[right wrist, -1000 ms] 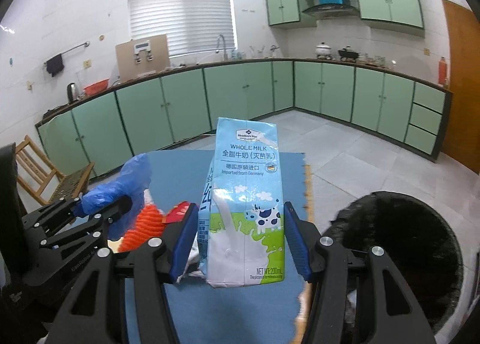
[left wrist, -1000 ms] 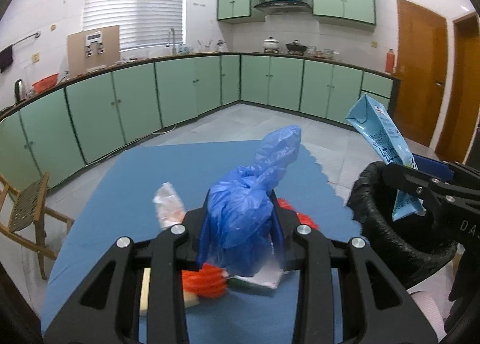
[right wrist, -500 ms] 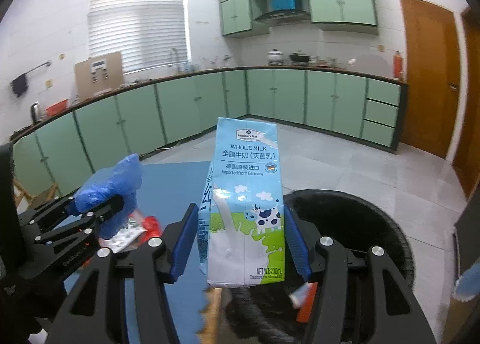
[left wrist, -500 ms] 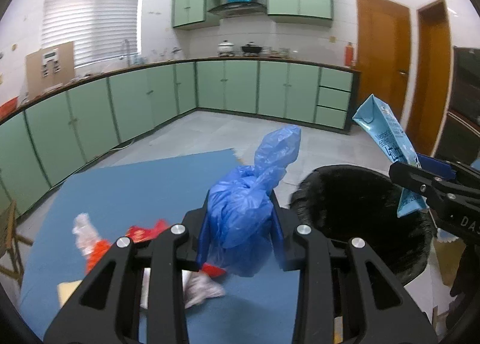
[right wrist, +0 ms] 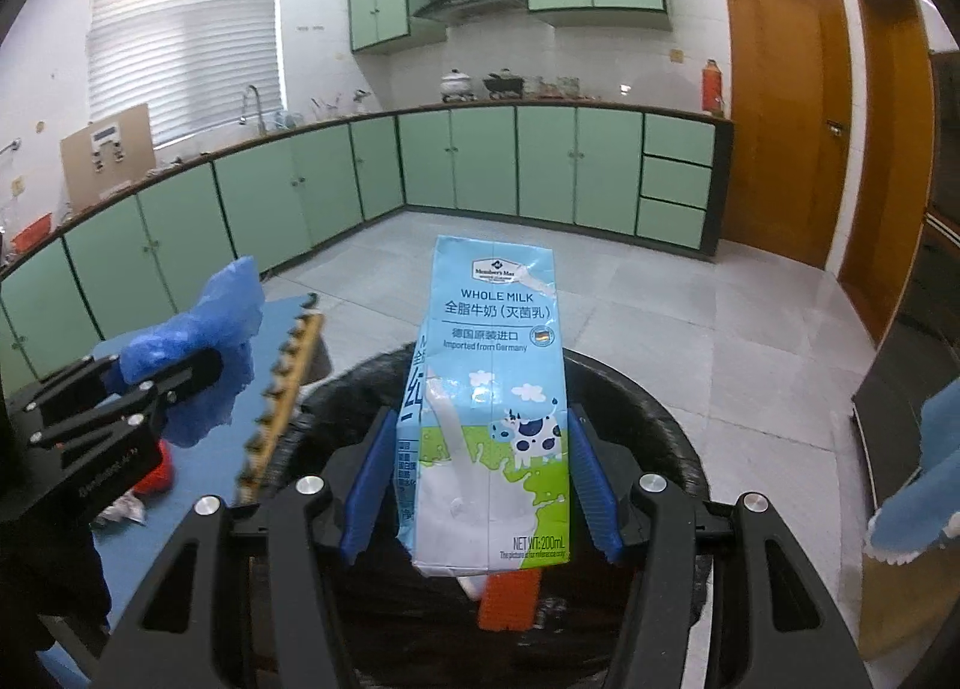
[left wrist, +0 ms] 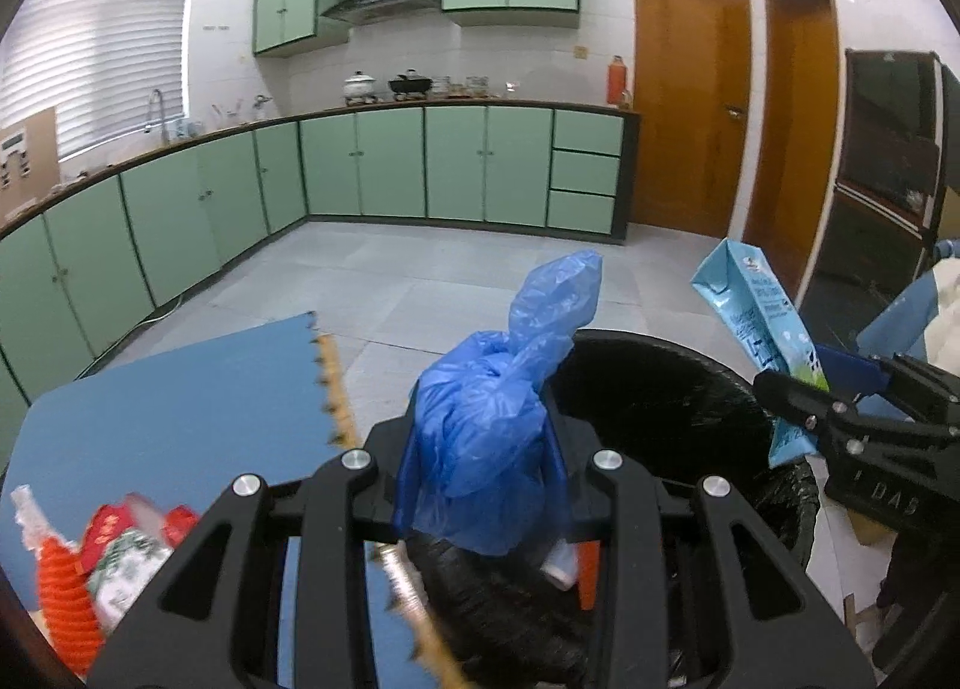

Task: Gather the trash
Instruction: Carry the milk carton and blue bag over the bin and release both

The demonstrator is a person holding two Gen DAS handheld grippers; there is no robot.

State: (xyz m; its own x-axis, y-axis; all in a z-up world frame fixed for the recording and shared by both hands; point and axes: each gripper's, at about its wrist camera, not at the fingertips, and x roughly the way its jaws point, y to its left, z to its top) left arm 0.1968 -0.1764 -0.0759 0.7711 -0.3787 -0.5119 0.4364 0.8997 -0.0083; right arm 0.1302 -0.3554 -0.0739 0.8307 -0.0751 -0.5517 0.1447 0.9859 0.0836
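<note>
My left gripper [left wrist: 480, 461] is shut on a knotted blue plastic bag [left wrist: 498, 419] and holds it over the near rim of the black-lined trash bin [left wrist: 690, 389]. My right gripper [right wrist: 483, 485] is shut on a light blue whole-milk carton [right wrist: 489, 401], upright over the bin's opening [right wrist: 654, 431]. The carton also shows in the left wrist view [left wrist: 756, 329], and the blue bag in the right wrist view [right wrist: 198, 353]. An orange item [right wrist: 510, 599] lies inside the bin.
A blue foam mat [left wrist: 168, 407] with a toothed edge lies left of the bin. Red and orange wrappers [left wrist: 90, 557] sit on it at the lower left. Green kitchen cabinets [left wrist: 420, 167] line the far walls. Wooden doors [left wrist: 690, 107] stand at right.
Both grippers have swung right from above the mat to over the trash bin, each still holding its item. The loose trash on the mat has slid to the left of view.
</note>
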